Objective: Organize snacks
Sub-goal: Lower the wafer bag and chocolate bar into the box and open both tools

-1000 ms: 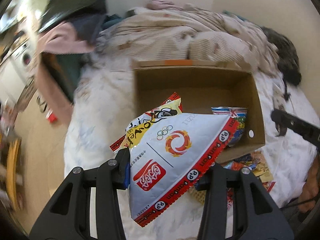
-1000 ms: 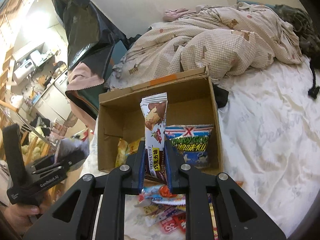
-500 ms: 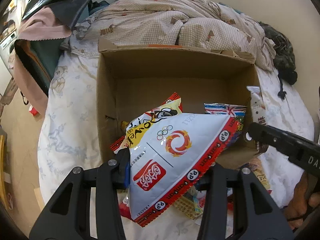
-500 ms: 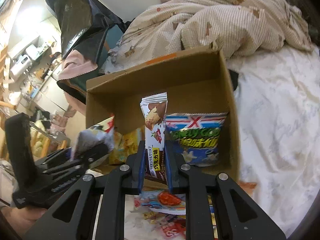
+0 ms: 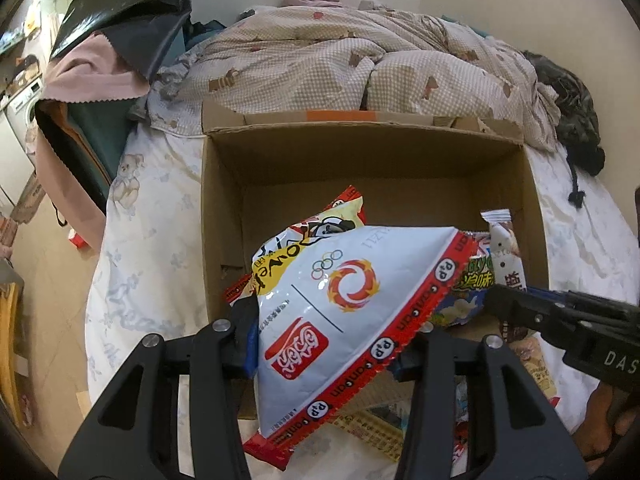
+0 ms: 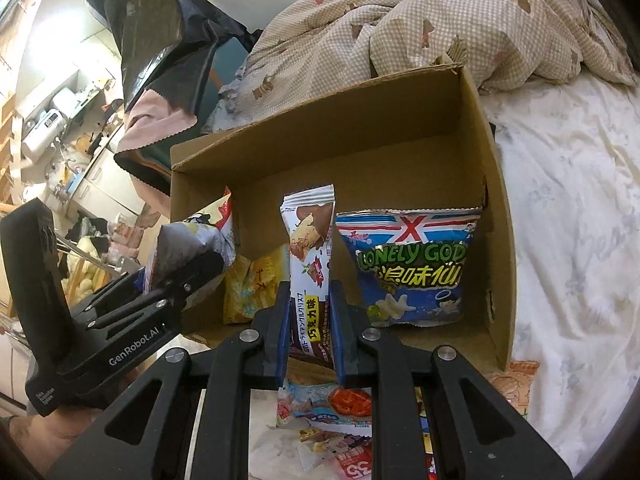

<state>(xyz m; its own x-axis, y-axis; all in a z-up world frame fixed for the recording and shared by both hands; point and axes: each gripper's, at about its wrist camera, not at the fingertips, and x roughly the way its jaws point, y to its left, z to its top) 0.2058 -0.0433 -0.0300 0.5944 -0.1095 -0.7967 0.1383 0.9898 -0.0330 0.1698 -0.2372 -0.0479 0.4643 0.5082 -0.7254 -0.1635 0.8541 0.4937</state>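
An open cardboard box [image 5: 224,208] [image 6: 492,184] sits on the bed. My left gripper [image 5: 324,340] is shut on a large white and red snack bag [image 5: 348,312], held over the box's near left edge; it also shows in the right wrist view [image 6: 188,248]. My right gripper [image 6: 310,320] is shut on a slim chocolate bar wrapper [image 6: 310,248], upright over the box's near edge; it also shows in the left wrist view [image 5: 504,248]. Inside the box stand a blue Lonely God bag [image 6: 412,268] and a yellow bag [image 6: 256,284].
Several loose snack packets [image 6: 324,404] lie on the white sheet [image 6: 568,240] in front of the box. A checked duvet [image 5: 360,64] is heaped behind it. A black bag [image 5: 120,0] and pink cloth hang at the left bed edge.
Both grippers have moved forward toward the box with their snacks still held. The right gripper and its bar now reach over the box's near right part.
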